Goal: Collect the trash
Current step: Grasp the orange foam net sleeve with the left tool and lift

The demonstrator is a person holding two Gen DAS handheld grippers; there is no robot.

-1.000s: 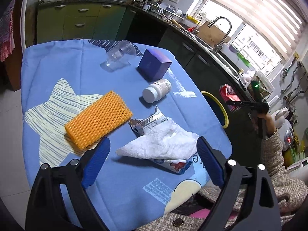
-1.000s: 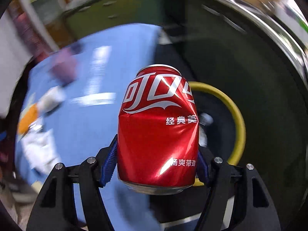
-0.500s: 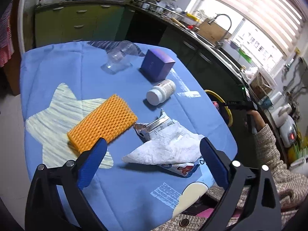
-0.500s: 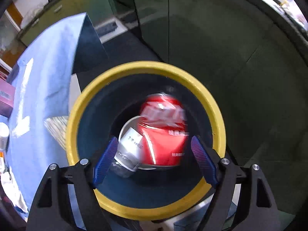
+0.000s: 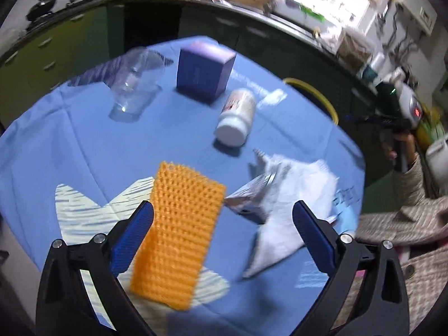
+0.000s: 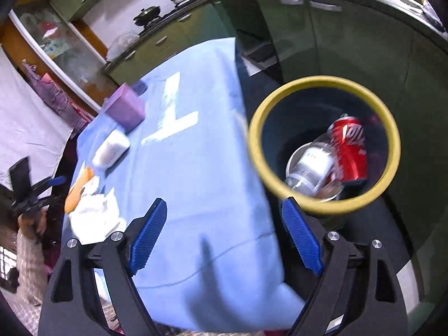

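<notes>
On the blue tablecloth lie an orange foam net, a crumpled white tissue over a foil wrapper, a white pill bottle on its side, a clear plastic cup and a purple box. My left gripper hangs open just above the net and the wrapper, holding nothing. My right gripper has nothing between its jaws, which are still opening; it hovers over the table's edge beside the yellow-rimmed bin. A red can and a silver bottle lie inside the bin.
Dark green kitchen cabinets stand close behind the bin. A counter with a sink runs along the back under a bright window. A person's sleeve reaches in at the right of the left wrist view.
The red can left my right gripper and dropped into the bin; that gripper then swung left over the table edge. My left gripper rolled and moved closer to the orange net.
</notes>
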